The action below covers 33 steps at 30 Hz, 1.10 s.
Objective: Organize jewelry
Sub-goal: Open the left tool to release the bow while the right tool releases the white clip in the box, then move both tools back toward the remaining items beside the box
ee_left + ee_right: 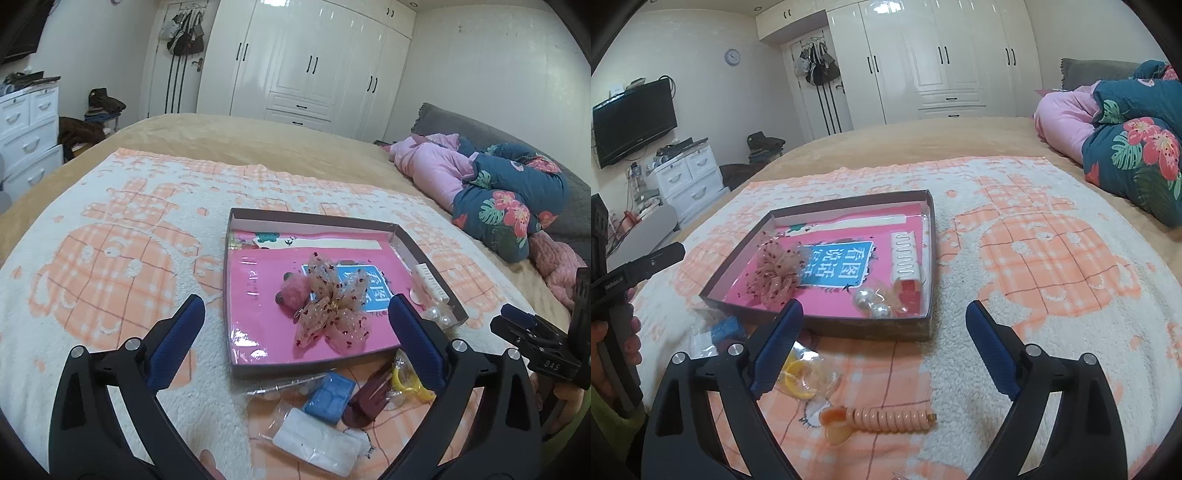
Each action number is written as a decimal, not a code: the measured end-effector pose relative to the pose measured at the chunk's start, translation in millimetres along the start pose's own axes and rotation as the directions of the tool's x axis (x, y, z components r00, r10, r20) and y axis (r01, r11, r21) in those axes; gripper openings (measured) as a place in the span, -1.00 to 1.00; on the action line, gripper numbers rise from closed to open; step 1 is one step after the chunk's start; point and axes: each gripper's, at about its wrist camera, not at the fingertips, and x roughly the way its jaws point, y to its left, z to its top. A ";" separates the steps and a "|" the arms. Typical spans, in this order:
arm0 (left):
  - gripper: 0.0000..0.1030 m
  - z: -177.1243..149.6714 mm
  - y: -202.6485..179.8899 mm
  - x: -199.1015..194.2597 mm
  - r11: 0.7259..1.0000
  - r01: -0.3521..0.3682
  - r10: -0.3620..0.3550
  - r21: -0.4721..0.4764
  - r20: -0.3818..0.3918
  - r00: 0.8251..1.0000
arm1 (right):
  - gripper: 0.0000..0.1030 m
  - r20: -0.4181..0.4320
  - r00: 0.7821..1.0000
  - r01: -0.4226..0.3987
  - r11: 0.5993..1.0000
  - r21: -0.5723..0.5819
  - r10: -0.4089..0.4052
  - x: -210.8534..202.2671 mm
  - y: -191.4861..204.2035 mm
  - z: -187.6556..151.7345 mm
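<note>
A shallow brown box (pixel 314 218) (pixel 871 326) with a pink lining sits on the towel. In it lie a sheer pink flower bow (pixel 332 314) (pixel 777 271), a pink pompom (pixel 295 291), a white comb clip (pixel 430 282) (pixel 905 256), pearls (pixel 437 315) (pixel 871 304) and a red piece (pixel 910 291). In front of the box lie a blue clip (pixel 328 397), a dark red clip (pixel 369 400), a yellow ring in plastic (pixel 410 382) (pixel 799 380), a white packet (pixel 317 443) and a peach coil hair tie (pixel 879 419). My left gripper (pixel 295 308) is open above the box's near edge. My right gripper (pixel 884 314) is open above the coil hair tie.
The patterned orange and white towel (pixel 110 258) (pixel 1052 258) covers a beige bed. Folded pink and floral bedding (pixel 498 192) (pixel 1126 133) lies at the right. White wardrobes (pixel 314 62) stand behind, and white drawers (pixel 26 125) and a TV (pixel 633 122) at the left.
</note>
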 end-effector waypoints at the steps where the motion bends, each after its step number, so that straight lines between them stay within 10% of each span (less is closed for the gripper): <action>1: 0.77 -1.6 0.8 -2.1 1.000 0.001 -0.001 -0.005 0.001 1.000 | 0.70 0.001 1.000 -0.005 1.000 -0.002 0.005 -2.0 1.4 -0.5; 33: 0.77 -40.5 13.2 -40.2 0.997 -0.079 0.078 -0.011 -0.040 0.996 | 0.74 -0.035 0.995 -0.093 0.978 -0.186 0.089 -23.1 66.2 -28.0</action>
